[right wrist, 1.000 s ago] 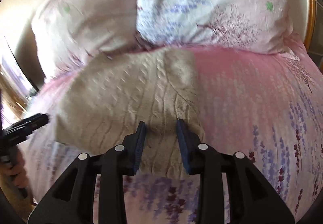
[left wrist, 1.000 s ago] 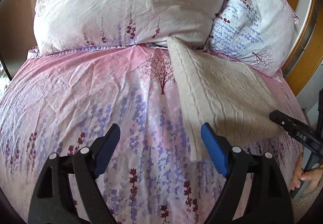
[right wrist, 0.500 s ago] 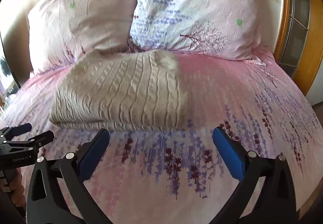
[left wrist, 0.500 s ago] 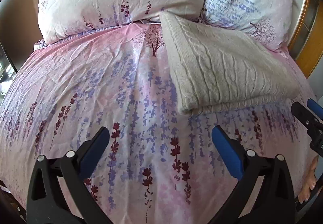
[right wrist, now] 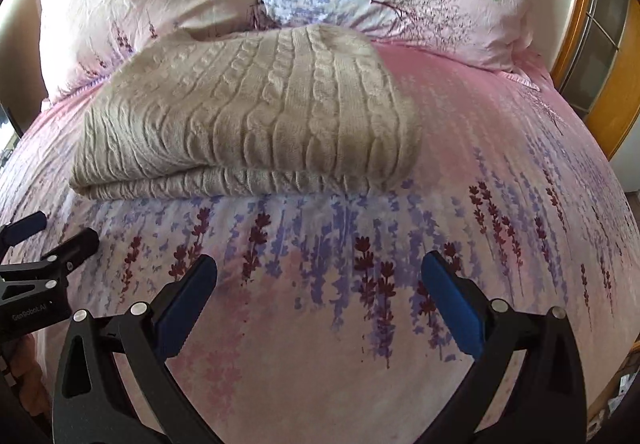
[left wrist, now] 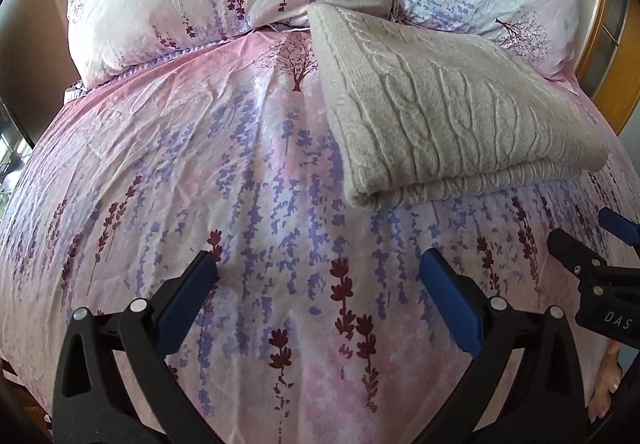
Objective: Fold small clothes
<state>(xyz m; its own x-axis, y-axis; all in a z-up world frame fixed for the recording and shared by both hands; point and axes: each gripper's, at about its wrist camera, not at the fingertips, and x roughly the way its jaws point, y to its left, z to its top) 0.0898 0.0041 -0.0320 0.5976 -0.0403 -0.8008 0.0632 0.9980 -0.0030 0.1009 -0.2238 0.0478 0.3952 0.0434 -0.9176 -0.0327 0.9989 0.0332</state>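
Both grippers are seen to have been pulled back from the knitted sweater (right wrist: 244, 116) since a second ago: then the right gripper (right wrist: 319, 280) was narrowed over the cloth's near edge, and now its jaws are spread as wide as they go, with only the flowered bedspread (right wrist: 500, 204) between them. The left gripper (left wrist: 318, 276) is likewise held wide and empty above bare bedspread.

The sweater is laid folded on the bed, its far edge tucked against the two pillows (right wrist: 152, 0), its near edge showing stacked layers. From the right gripper it is found ahead and a little to the left, with its long axis running across the view. From the left gripper it is found ahead and to the right, its near corner (left wrist: 360, 198) being the closest part. Neither gripper is touching it, and both are kept apart from it by a strip of bedspread. In the left wrist view the right gripper (left wrist: 592, 240) is seen at the right edge, just in front of the sweater's near edge.

The fold is judged to be finished or nearly so. If another fold is wanted, the right gripper seems the better placed, since the near edge is faced squarely by it.
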